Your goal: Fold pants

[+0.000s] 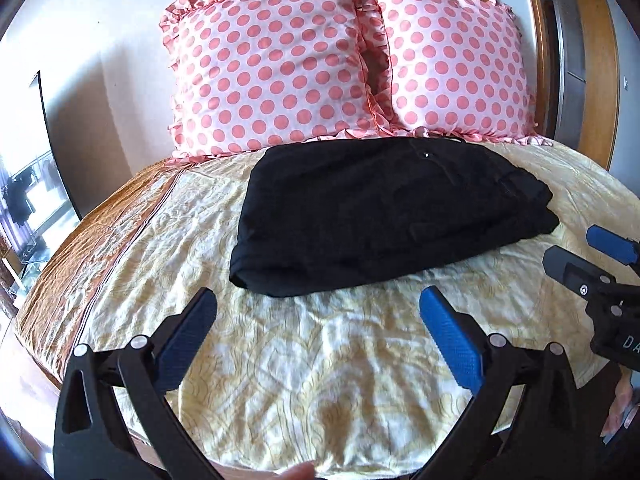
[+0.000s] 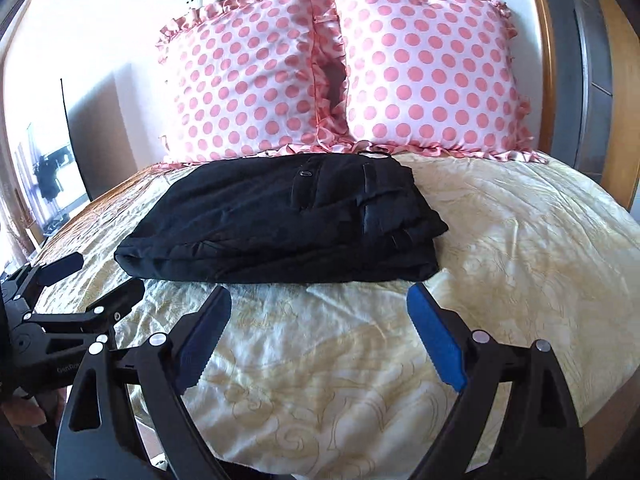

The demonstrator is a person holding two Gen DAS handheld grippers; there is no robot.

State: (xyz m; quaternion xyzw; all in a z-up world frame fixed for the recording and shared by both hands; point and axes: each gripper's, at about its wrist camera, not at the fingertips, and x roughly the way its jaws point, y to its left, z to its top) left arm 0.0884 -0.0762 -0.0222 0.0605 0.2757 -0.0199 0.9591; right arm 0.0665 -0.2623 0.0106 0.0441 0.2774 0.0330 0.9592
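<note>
Nearest the cameras, the left gripper (image 1: pixel 318 312) and right gripper (image 2: pixel 320 308) hang with jaws spread wide and empty, both just short of the pants' near edge, over bare bedspread (image 2: pixel 500 240). The black pants (image 1: pixel 384 212) lie as a compact folded stack mid-bed, far edge touching the polka-dot pillows (image 1: pixel 280 68). Risk, judged: a finger catching the near fold would drag the layers open; free room lies right of the pants, none behind.
</note>
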